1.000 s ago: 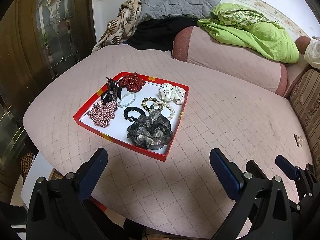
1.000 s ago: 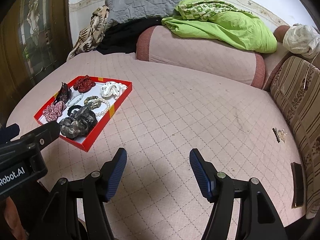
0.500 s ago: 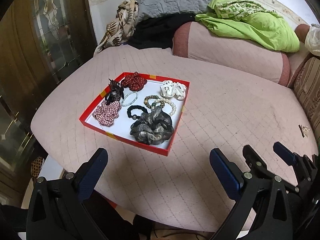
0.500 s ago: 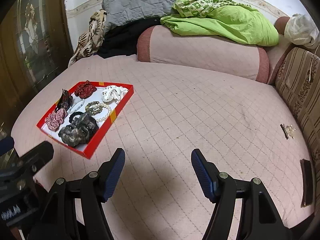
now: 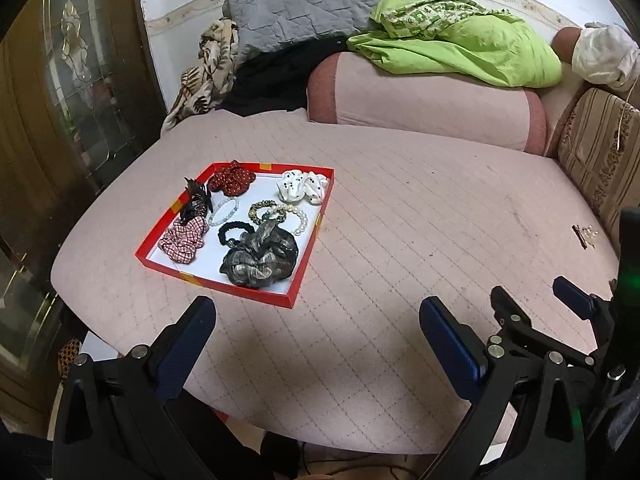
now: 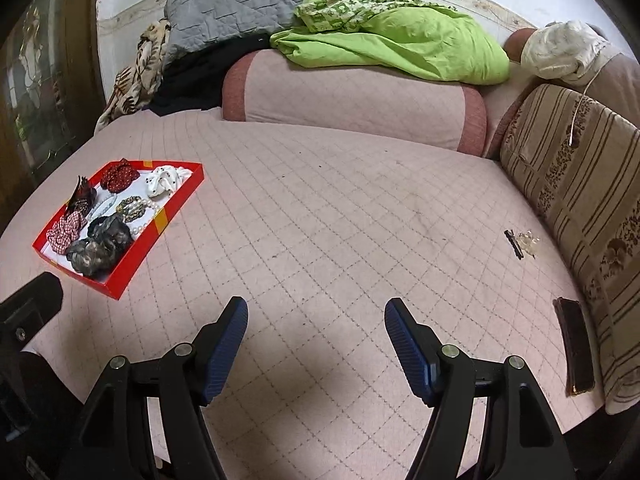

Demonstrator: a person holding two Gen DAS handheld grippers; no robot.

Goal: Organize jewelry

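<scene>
A big pink quilted bed (image 6: 340, 216) fills both views. A long pink bolster (image 5: 424, 100) lies along its far side, with a green blanket (image 5: 460, 44) heaped on it. A gray pillow (image 5: 300, 4) leans on the wall beside that. A striped cushion (image 6: 572, 184) runs along the right edge.

The red tray (image 5: 308, 252) sits on the left part of the bed, and the jewelry and hair things lie inside it. A shiny gray scrunchie (image 5: 260, 260) is at the near end. A red checked scrunchie (image 5: 182, 238) is to its left. A dark red scrunchie (image 5: 232, 178) and a white spotted scrunchie (image 5: 300, 186) are at the far end. A black hair claw (image 5: 196, 200) lies by the left wall. A pearl bracelet (image 5: 294, 216) and a gold bead bracelet (image 5: 262, 210) touch in the middle.

The left gripper (image 5: 316, 320) hangs over the bed, near the tray's close edge. Its fingers are wide apart and hold nothing. The right gripper (image 6: 316, 320) hangs over bare bed, well apart from the tray. It too is spread wide and holds nothing.

A small hair clip (image 6: 516, 242) lies far off by the striped cushion.
</scene>
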